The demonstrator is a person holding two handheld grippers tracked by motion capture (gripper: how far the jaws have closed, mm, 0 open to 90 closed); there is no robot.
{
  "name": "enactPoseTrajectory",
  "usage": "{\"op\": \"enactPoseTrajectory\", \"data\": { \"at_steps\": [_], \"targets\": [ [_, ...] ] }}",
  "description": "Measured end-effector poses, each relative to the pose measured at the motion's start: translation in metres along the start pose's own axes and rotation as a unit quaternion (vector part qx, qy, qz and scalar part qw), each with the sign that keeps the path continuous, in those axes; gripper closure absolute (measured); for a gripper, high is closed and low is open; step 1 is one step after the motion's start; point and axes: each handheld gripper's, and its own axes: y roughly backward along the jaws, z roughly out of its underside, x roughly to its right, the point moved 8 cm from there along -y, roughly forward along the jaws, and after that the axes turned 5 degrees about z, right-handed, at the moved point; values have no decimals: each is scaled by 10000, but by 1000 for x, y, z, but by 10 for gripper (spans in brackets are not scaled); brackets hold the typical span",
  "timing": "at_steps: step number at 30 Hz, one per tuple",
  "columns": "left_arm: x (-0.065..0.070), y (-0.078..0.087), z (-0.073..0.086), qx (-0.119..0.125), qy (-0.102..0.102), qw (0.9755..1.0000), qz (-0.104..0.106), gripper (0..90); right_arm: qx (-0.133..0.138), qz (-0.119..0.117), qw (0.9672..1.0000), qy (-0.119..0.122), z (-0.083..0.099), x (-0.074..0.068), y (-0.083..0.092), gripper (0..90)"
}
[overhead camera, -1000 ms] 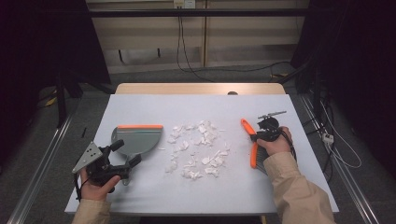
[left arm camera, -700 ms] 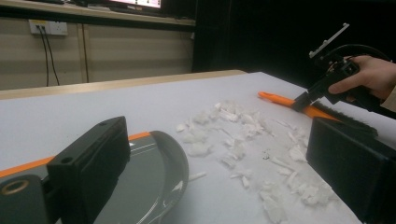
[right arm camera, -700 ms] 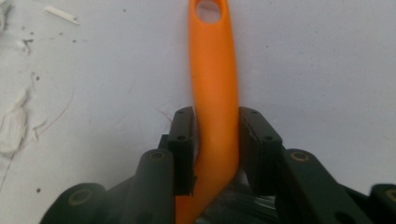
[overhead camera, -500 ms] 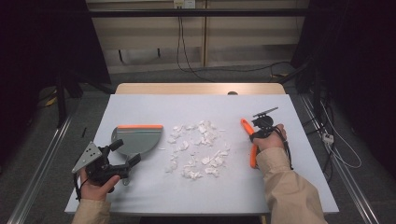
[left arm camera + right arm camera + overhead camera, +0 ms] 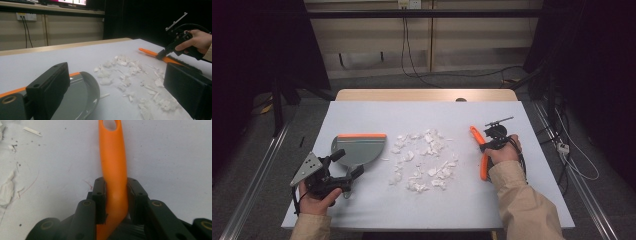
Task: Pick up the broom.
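In the high view, the left claw sits at the lower left of the frame, jaws apart and holding nothing, just beside the grey dustpan with its orange edge; part of the pan's handle is hidden behind the claw. White paper scraps lie scattered mid-frame on the bench. At the right, the right claw is clamped on the orange brush handle; its bristles are hidden under the hand.

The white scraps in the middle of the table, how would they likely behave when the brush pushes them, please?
The white scraps look thin and crumpled, so probably very light and apt to scatter. They lie loose and separate, so they would likely move unevenly, some slipping past the brush.
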Motion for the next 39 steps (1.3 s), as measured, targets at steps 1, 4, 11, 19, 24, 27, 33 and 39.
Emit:
{"op": "enactPoseTrajectory", "data": {
  "at_steps": [1, 4, 11, 19, 24, 27, 33, 39],
  "targets": [
    [0, 0, -1, 23, 14, 10000, -9, 64, 0, 0, 10000, 0, 0, 0, 0, 718],
    [0, -1, 0, 8, -3, 10000, 7, 64, 54, -5, 10000, 55, 0, 0, 1, 718],
    [0, -2, -2, 64, 39, 10000, 10, 64, 329, -38, 9992, 212, -4, -3, 8, 719],
    [14, -10, -14, 144, 83, 9997, 178, 55, 1505, -396, 9878, 13, -13, 2, 45, 720],
    [39, -28, -25, 89, -60, 9993, 364, 44, 2157, -407, 9756, 3, -11, 4, 68, 721],
    [60, -44, -31, 46, -87, 9981, 608, 47, 2460, -468, 9681, -45, -9, 3, 78, 721],
    [94, -87, -32, -92, -16, 9949, 1003, 50, 3144, -471, 9480, -165, 5, 1, 104, 722],
    [124, -127, -22, -386, -143, 9896, 1377, 92, 3392, -414, 9398, -37, 11, -2, 117, 722]
  ]
}}
